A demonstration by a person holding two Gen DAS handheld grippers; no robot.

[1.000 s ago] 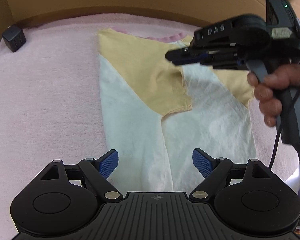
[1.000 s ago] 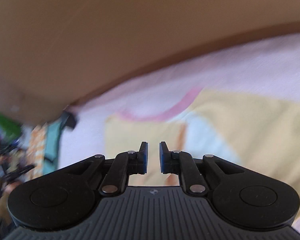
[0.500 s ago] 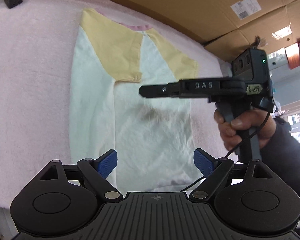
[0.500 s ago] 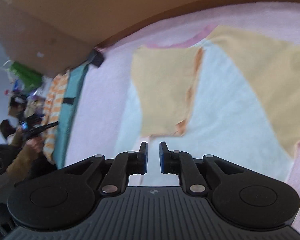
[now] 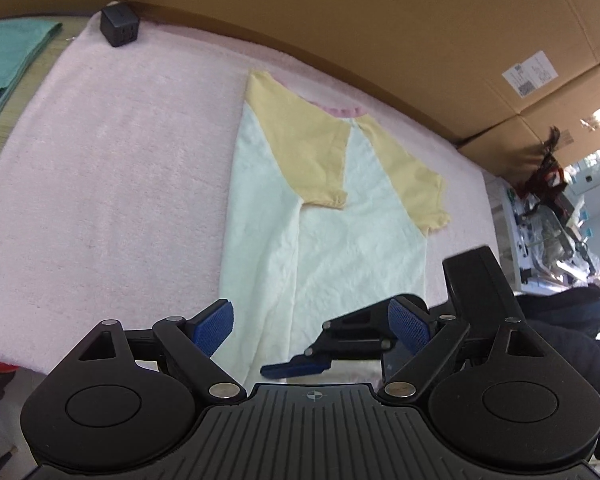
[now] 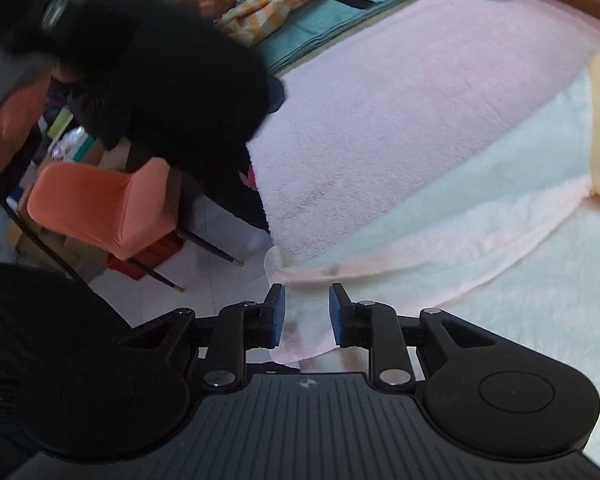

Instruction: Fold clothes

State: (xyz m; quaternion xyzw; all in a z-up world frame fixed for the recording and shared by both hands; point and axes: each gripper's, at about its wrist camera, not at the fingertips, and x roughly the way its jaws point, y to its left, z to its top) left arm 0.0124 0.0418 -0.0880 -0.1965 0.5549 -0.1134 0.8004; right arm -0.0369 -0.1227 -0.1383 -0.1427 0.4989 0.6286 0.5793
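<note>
A cream shirt with yellow sleeves and a pink collar lies flat on the pink towel, its left side and left sleeve folded in over the body. My left gripper is open just above the shirt's bottom hem. My right gripper is open, its fingers either side of the hem's left bottom corner. It shows in the left wrist view, low between my left fingers. The shirt fills the right of the right wrist view.
A black charger cube sits at the towel's far left corner. Cardboard boxes wall the back. A teal cloth lies to the left. An orange chair stands on the floor beyond the table's front edge. My dark sleeve hangs over it.
My right gripper dropped from above the shirt's middle to the bottom hem corner and its fingers opened. My left gripper pulled back and turned, with more of the towel showing.
</note>
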